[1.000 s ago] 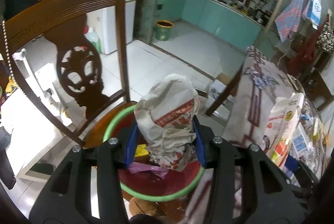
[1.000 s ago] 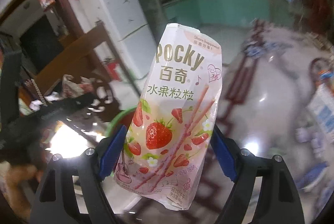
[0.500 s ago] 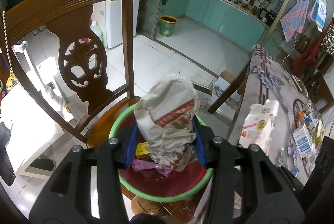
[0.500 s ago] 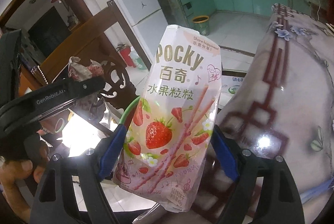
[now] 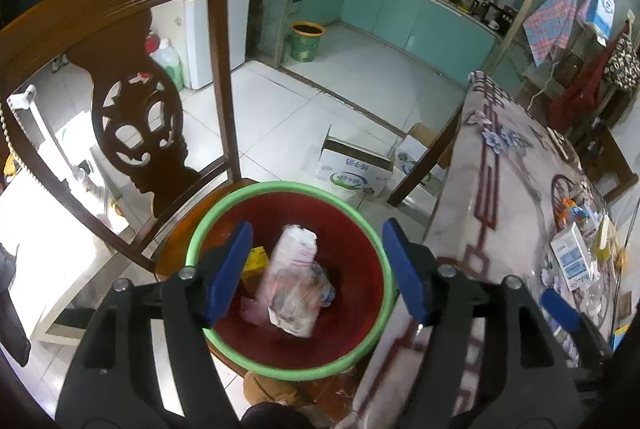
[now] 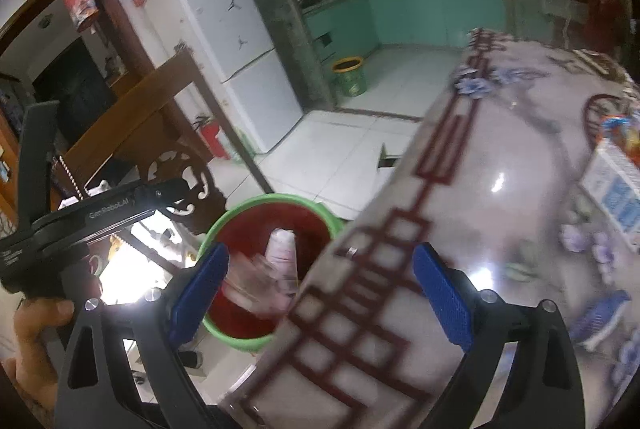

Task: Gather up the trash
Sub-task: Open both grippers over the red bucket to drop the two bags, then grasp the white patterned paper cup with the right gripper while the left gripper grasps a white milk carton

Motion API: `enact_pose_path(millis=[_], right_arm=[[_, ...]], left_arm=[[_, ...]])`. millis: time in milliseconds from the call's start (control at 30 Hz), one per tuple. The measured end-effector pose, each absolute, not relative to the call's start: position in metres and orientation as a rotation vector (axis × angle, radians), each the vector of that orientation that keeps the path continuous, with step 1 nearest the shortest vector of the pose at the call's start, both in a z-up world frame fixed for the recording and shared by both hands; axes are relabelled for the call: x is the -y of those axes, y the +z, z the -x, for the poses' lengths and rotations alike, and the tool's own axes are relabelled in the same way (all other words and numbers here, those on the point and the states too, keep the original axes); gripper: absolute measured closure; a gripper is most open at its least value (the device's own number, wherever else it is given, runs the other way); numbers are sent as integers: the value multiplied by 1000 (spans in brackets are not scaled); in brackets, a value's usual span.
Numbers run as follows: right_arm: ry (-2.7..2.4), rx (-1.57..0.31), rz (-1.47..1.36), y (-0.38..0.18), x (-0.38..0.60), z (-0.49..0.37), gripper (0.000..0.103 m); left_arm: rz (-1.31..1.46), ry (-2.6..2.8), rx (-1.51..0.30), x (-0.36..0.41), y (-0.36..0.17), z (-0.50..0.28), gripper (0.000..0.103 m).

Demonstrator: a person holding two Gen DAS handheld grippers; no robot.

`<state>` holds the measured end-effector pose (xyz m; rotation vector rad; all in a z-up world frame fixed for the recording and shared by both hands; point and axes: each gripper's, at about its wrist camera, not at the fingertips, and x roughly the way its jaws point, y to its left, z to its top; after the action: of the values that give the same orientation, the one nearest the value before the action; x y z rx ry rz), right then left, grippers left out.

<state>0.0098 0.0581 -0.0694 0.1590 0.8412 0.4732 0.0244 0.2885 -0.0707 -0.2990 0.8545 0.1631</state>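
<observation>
A red bin with a green rim (image 5: 360, 207) stands on a wooden chair seat beside the table. Inside lie a crumpled paper bag (image 5: 294, 283), a yellow box (image 5: 256, 261) and other scraps. My left gripper (image 5: 318, 271) is open and empty right above the bin. My right gripper (image 6: 320, 295) is open and empty over the table edge; the bin (image 6: 240, 339) shows beyond its left finger, with a blurred pink Pocky packet (image 6: 276, 269) in it.
The chair back (image 5: 132, 101) rises left of the bin. The table with a patterned cloth (image 5: 500, 197) lies to the right, with cartons and bottles (image 5: 572, 261) at its far right. Cardboard boxes (image 5: 356, 165) sit on the tiled floor.
Both grippers have opened. The paper bag dropped from the left gripper into the bin, and the Pocky packet left the right gripper and fell into the bin.
</observation>
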Motion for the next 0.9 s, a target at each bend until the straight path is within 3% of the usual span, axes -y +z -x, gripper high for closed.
enact_pose_path(millis=[400, 700, 900], right_arm=[[137, -830, -151, -52, 103, 51, 11], [-121, -1041, -151, -65, 259, 83, 9], [-92, -1170, -106, -88, 288, 84, 9]], left_arm=[[203, 51, -852, -209, -54, -33, 31], [154, -112, -865, -124, -43, -39, 26], [118, -169, -914, -79, -53, -46, 24]])
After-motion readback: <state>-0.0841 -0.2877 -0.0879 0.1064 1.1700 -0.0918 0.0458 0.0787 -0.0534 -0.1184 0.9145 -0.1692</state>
